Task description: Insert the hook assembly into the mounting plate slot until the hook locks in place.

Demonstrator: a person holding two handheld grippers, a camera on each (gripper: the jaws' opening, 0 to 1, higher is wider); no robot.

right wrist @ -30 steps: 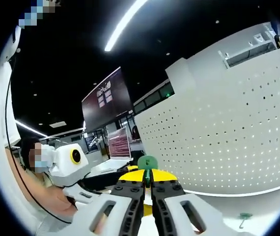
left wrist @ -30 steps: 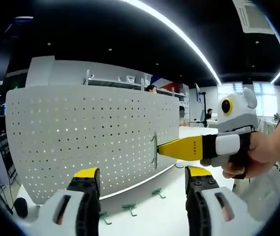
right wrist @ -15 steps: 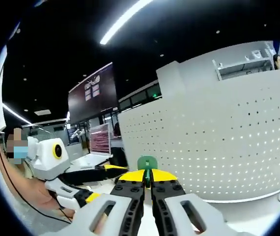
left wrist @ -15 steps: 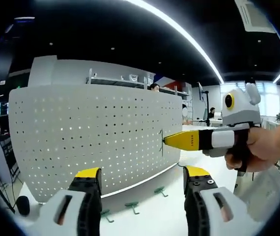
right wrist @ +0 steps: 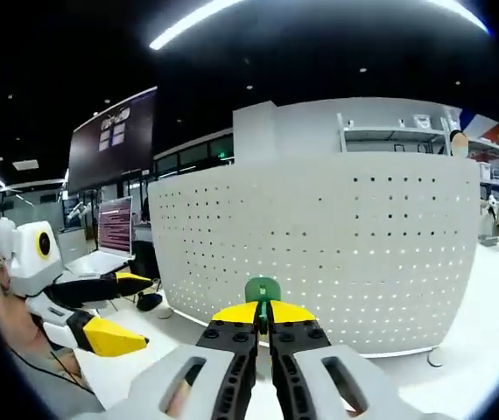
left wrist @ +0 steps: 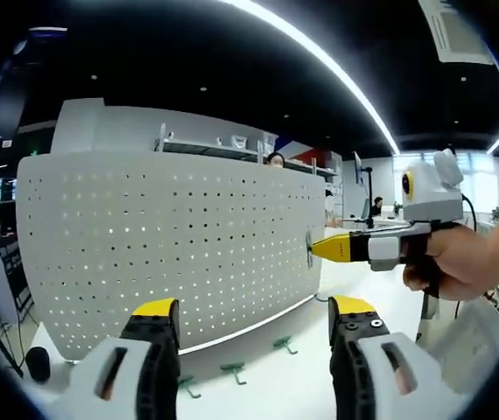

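hook: you pinch the green hook (right wrist: 262, 290) between the closed jaws of your right gripper (right wrist: 263, 325), its rounded end poking up past the yellow tips; in the left gripper view it is a small green piece (left wrist: 309, 248) at the tip of that gripper (left wrist: 319, 249), close to the right end of the panel.
why held so: gripped by its lower part, the hook's free end stays ahead of the jaws, which I judge suits pushing it into a hole.
mounting plate: the white perforated panel (right wrist: 319, 254) stands upright on the white table (right wrist: 495, 297), curved by the lens, rows of small holes across its face; it also shows as the wide dotted wall (left wrist: 162, 254) in the left gripper view.
gap: from the right gripper view the hook looks near the panel but apart from it; I cannot tell whether it touches yet.
left gripper: your left gripper (left wrist: 254, 319) has its jaws spread wide and holds nothing, low before the panel; it also shows at the left of the right gripper view (right wrist: 114, 337).
spare hooks: three more green hooks (left wrist: 232, 371) lie on the table along the panel's foot.
shelf: a grey shelf (left wrist: 214, 147) rises behind the panel's top edge; its small contents are too small to name.
progress: insertion not yet done, in my judgement.
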